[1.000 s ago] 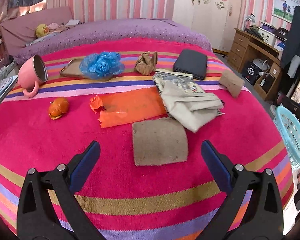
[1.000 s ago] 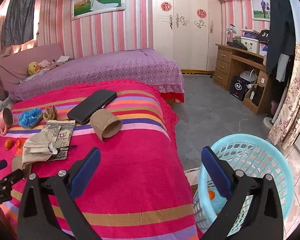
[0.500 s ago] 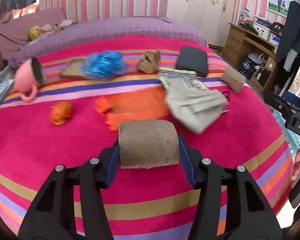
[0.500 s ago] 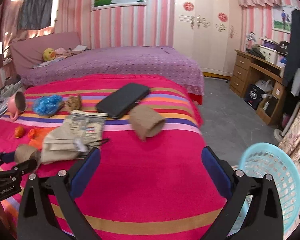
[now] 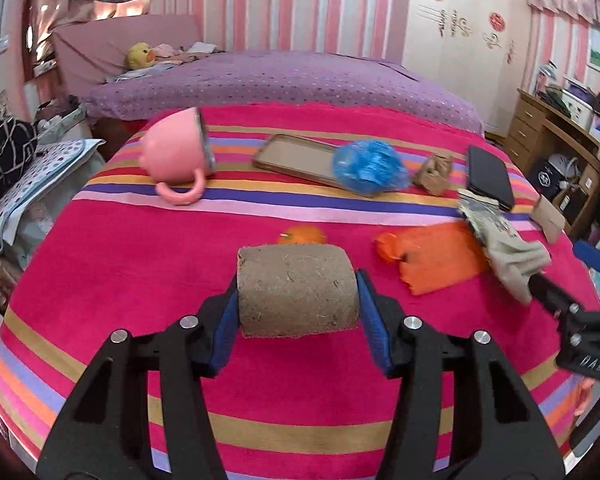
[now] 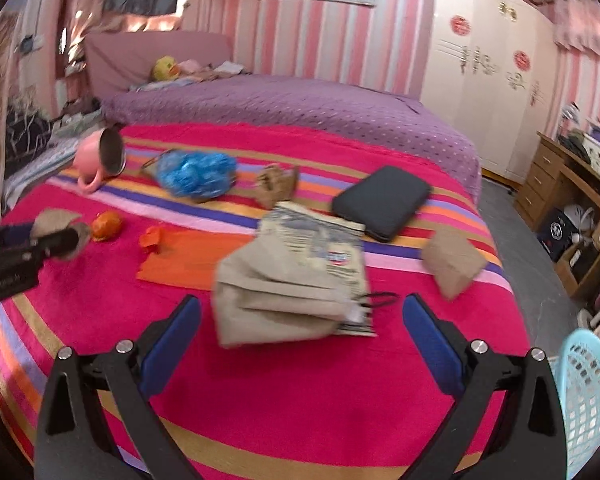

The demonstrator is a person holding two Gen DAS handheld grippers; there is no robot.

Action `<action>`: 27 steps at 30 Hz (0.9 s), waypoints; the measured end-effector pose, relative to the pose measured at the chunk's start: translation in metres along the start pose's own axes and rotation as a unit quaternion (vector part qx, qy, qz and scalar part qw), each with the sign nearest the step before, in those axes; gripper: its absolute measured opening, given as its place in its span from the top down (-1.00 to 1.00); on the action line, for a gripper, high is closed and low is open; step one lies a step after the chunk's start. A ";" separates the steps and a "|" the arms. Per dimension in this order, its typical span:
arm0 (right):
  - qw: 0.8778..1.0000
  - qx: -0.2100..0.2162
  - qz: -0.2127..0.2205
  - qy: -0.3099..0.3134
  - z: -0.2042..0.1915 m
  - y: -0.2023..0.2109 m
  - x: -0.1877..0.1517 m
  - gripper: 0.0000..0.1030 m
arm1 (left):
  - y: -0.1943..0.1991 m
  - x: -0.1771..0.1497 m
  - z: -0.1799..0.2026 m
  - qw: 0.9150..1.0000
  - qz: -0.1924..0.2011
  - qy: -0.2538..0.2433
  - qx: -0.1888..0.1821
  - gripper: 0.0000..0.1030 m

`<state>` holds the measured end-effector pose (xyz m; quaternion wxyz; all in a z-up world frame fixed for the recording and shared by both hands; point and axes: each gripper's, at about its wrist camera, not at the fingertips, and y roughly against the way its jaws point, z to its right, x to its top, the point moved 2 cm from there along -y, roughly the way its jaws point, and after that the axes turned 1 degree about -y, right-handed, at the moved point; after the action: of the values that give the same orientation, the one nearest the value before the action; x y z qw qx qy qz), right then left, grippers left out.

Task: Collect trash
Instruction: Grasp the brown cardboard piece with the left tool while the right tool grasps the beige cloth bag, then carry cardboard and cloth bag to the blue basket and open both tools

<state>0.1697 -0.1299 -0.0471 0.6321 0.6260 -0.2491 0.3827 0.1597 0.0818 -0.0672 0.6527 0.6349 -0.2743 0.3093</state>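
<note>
My left gripper (image 5: 298, 312) is shut on a brown cardboard roll (image 5: 296, 290) and holds it above the striped bed cover; the roll also shows in the right wrist view (image 6: 60, 226). My right gripper (image 6: 302, 330) is open and empty, just in front of a folded beige paper bag (image 6: 288, 284). An orange plastic bag (image 6: 188, 258), an orange peel (image 6: 107, 224), a blue plastic bag (image 6: 196, 174), a crumpled brown paper (image 6: 278, 186) and a second cardboard roll (image 6: 452, 266) lie on the bed. A light blue basket (image 6: 588, 396) stands at the right on the floor.
A pink mug (image 5: 176, 156) lies on its side at the back left. A flat brown tray (image 5: 296, 158) lies under the blue bag. A black case (image 6: 382, 200) lies at the back right. A wooden desk (image 6: 572, 184) stands at the right.
My left gripper closed on the cardboard roll and lifted it, swinging left. My right gripper swung left from the basket to over the bed, facing the paper bag.
</note>
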 end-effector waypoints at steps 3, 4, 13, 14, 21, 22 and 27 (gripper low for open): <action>1.000 -0.003 -0.015 0.009 -0.009 -0.009 0.002 -0.91 | -0.003 0.002 -0.009 1.000 -0.001 0.007 0.004 0.00; 1.000 -0.003 -0.023 0.006 -0.010 -0.014 0.001 -0.91 | -0.003 0.002 -0.011 1.000 -0.002 0.010 0.002 0.02; 0.999 0.014 -0.051 0.007 -0.011 -0.032 0.000 -0.25 | -0.002 0.001 -0.008 1.000 0.003 0.005 0.001 0.07; 0.999 0.018 -0.049 0.008 -0.012 -0.031 0.001 -0.17 | -0.002 0.000 -0.008 1.000 0.003 0.005 0.001 0.07; 0.999 0.025 -0.028 0.010 -0.007 -0.015 0.002 0.12 | -0.004 -0.004 -0.014 1.000 -0.008 0.020 -0.008 0.01; 0.999 0.023 -0.026 0.012 -0.006 -0.013 0.002 0.13 | -0.005 -0.005 -0.016 1.000 -0.012 0.023 -0.012 -0.11; 1.000 0.015 -0.013 0.007 0.008 -0.002 0.003 0.15 | -0.007 -0.012 -0.031 0.999 -0.030 0.036 -0.015 -0.54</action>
<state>0.1743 -0.1367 -0.0459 0.6289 0.6361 -0.2310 0.3828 0.1561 0.1122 -0.0826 0.6808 0.6212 -0.2360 0.3080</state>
